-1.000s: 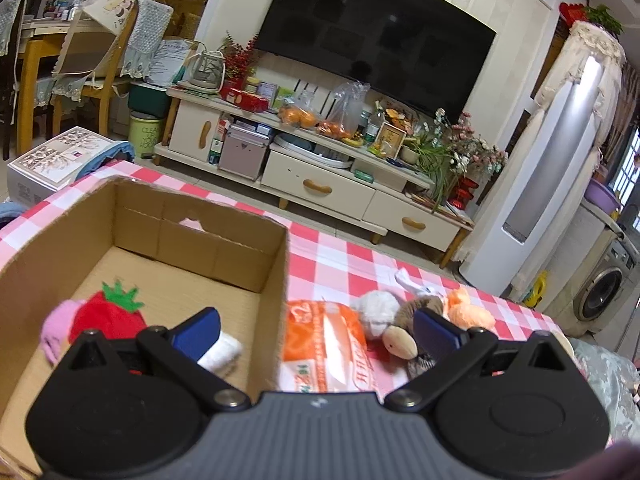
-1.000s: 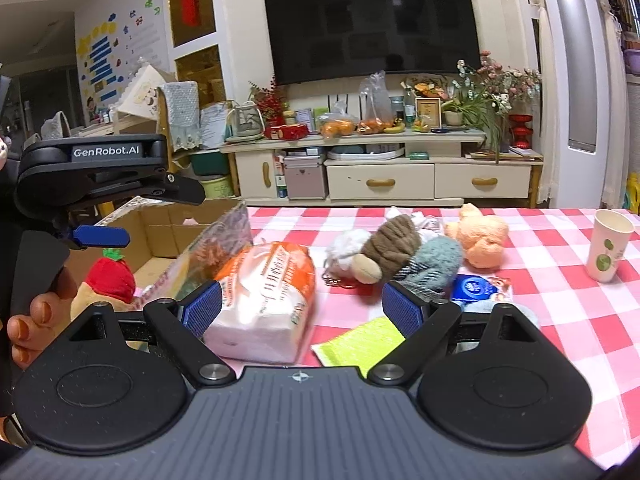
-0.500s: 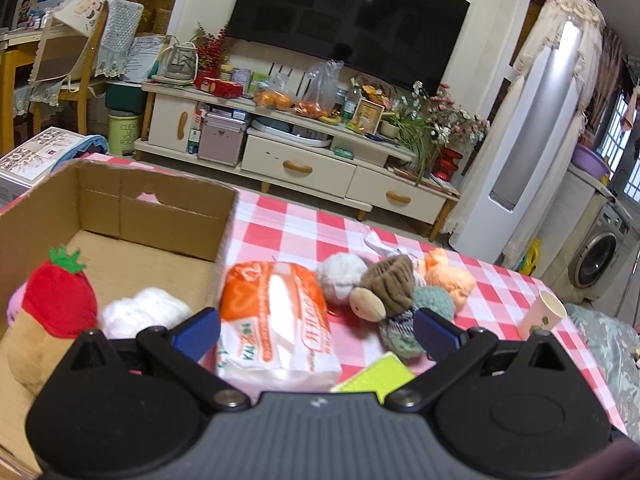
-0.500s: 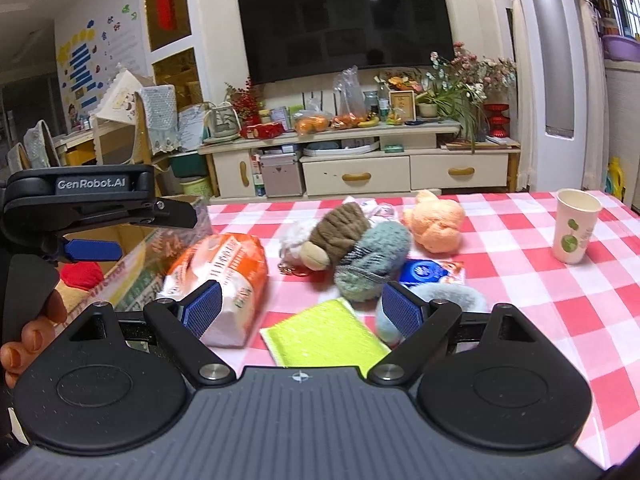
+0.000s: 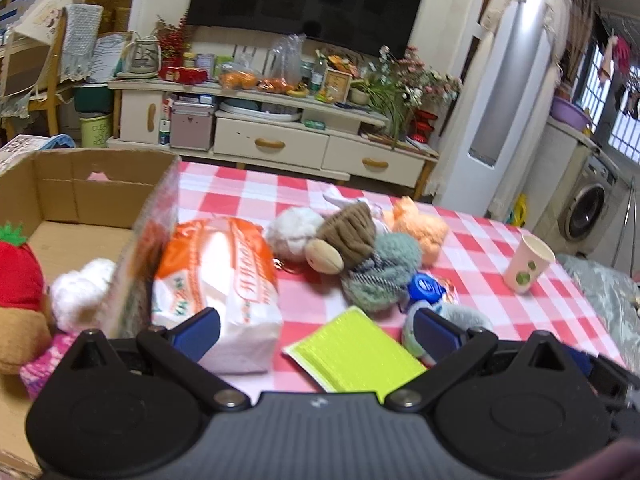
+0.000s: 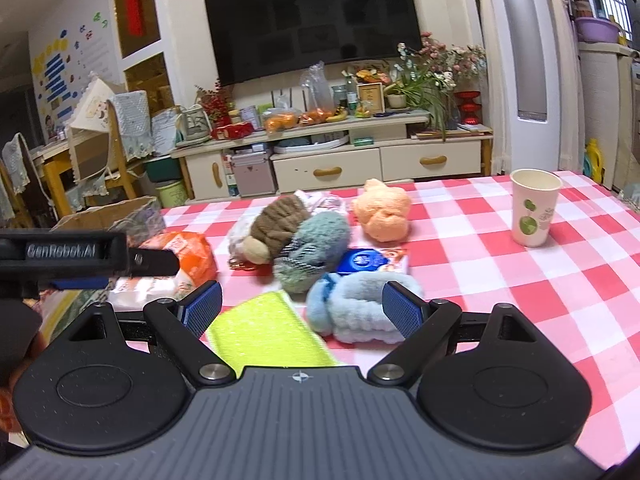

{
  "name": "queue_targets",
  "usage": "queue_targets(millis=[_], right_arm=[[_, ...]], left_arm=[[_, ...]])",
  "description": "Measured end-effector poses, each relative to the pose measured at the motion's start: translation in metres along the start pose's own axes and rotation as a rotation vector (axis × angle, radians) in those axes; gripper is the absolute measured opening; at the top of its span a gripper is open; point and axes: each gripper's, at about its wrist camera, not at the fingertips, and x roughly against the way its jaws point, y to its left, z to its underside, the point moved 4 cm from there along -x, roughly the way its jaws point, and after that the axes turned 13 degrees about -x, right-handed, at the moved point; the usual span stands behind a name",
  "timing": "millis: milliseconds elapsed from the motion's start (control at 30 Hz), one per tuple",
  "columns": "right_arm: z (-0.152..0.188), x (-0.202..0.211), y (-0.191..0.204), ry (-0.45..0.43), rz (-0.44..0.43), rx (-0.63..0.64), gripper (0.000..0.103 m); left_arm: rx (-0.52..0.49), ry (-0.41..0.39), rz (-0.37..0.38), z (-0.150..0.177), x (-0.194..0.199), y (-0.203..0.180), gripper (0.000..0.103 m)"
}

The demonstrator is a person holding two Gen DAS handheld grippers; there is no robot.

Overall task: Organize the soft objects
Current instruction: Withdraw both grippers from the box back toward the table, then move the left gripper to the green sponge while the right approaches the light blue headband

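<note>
A cardboard box (image 5: 100, 196) at the left holds a red strawberry plush (image 5: 16, 272), a white fluffy ball (image 5: 80, 292) and a brown toy. On the checked cloth lie an orange tissue pack (image 5: 220, 280), a white pompom (image 5: 296, 232), a brown knit plush (image 6: 280, 228), a teal plush (image 6: 316, 252), an orange plush (image 6: 384, 212), a pale blue fluffy item (image 6: 360, 308) and a yellow-green cloth (image 6: 268, 332). My left gripper (image 5: 316, 332) is open and empty above the tissue pack and cloth. My right gripper (image 6: 302, 308) is open and empty over the cloth and the blue fluffy item.
A paper cup (image 6: 534, 208) stands at the right on the red-checked table (image 6: 500, 280). A blue-lidded wipes pack (image 6: 372, 260) lies among the toys. The left gripper's body (image 6: 80, 256) shows at the right wrist view's left edge. A TV cabinet (image 6: 332, 160) stands behind.
Both grippers have moved right, away from the box and toward the pile of soft things. The right one now has the pale blue fluffy item between its fingers' span. Both stay open.
</note>
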Motion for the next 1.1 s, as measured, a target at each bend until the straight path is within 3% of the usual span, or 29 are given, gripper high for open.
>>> queue_targets(millis=[567, 900, 1100], right_arm=[[-0.007, -0.023, -0.058, 0.031, 0.087, -0.134, 0.103], [-0.012, -0.041, -0.08, 0.046, 0.107, -0.154, 0.103], [-0.015, -0.049, -0.083, 0.064, 0.089, -0.165, 0.103]], left_arm=[[-0.132, 0.12, 0.073, 0.034, -0.032, -0.065, 0.102], [-0.125, 0.167, -0.007, 0.038, -0.059, -0.092, 0.102], [-0.067, 0.179, -0.044, 0.034, -0.073, -0.09, 0.102]])
